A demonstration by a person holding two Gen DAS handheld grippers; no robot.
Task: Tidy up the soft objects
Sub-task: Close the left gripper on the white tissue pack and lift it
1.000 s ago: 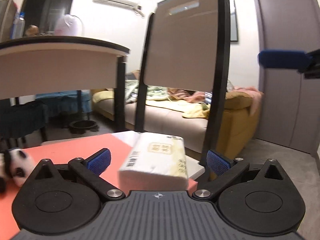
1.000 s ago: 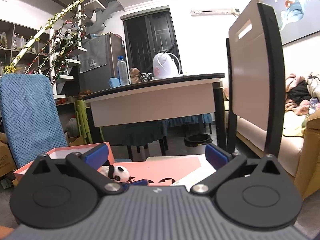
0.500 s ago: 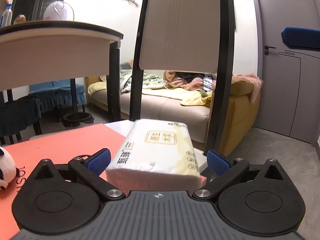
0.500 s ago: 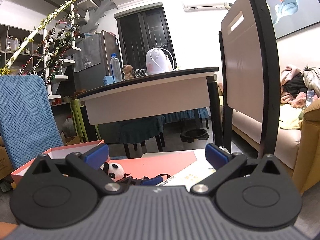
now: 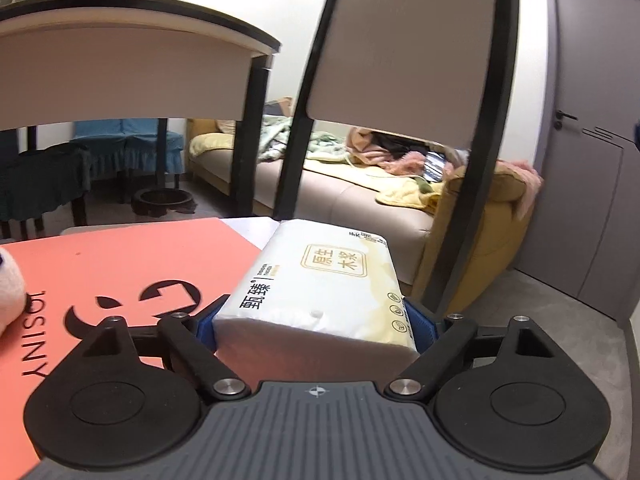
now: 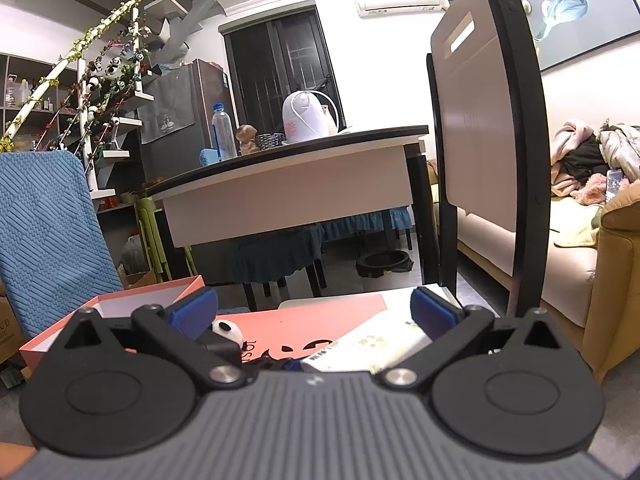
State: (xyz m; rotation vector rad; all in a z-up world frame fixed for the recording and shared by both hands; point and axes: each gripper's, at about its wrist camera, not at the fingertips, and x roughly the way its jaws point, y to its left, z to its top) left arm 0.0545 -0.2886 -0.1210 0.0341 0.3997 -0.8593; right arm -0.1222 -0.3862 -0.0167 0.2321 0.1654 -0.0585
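The left gripper (image 5: 314, 326) has its two blue pads set against the near end of the tissue pack (image 5: 320, 280), one on each side; the jaws stand at the pack's width, though whether they press it or merely touch cannot be told. The pack lies lengthwise straight ahead of this claw, its far end close to the far edge of the white seat (image 5: 248, 224), just before the black chair back (image 5: 404, 48). To the claw's left the pack's long side runs along the edge of the orange lid (image 5: 120, 268), which offers a broad flat stretch; a bit of white plush (image 5: 10, 300) shows at the lid's left margin. To the right, the seat drops off toward the floor and sofa (image 5: 360, 200).

The right gripper (image 6: 314, 312) is spread wide and grips nothing. Below and just ahead of it lie the pack (image 6: 368, 348) and the lid (image 6: 320, 320), with a small panda toy (image 6: 226, 330) near its left pad. An open orange box (image 6: 120, 308) sits further left.
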